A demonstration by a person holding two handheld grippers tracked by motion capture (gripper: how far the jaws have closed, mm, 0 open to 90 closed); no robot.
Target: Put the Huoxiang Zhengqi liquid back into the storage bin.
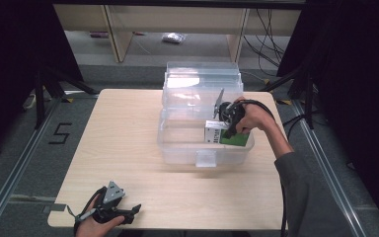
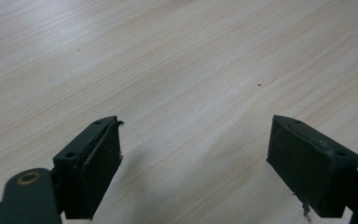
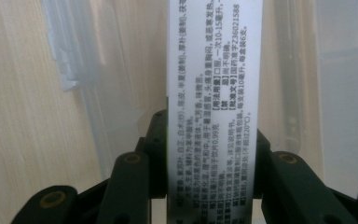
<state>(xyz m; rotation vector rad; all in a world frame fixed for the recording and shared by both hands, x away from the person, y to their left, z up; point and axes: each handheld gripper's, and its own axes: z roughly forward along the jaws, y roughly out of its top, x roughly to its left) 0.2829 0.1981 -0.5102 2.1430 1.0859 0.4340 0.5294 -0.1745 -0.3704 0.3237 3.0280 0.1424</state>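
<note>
A green and white carton [image 1: 227, 136] hangs inside the clear plastic bin [image 1: 177, 148], toward its right side. My right gripper [image 1: 229, 129] reaches down into the bin and is shut on it. In the right gripper view the carton's white printed face [image 3: 214, 107] stands between the two black jaws, which press on both its sides. My left gripper [image 1: 128, 213] lies low at the table's front left corner. Its jaws stand wide apart over bare wood [image 2: 191, 154], with nothing between them.
The bin's clear lid [image 1: 202, 79] stands open behind it at the table's far edge. The light wooden table [image 1: 123, 138] has free room to the left of the bin and in front of it. Dark stands and cables flank the table.
</note>
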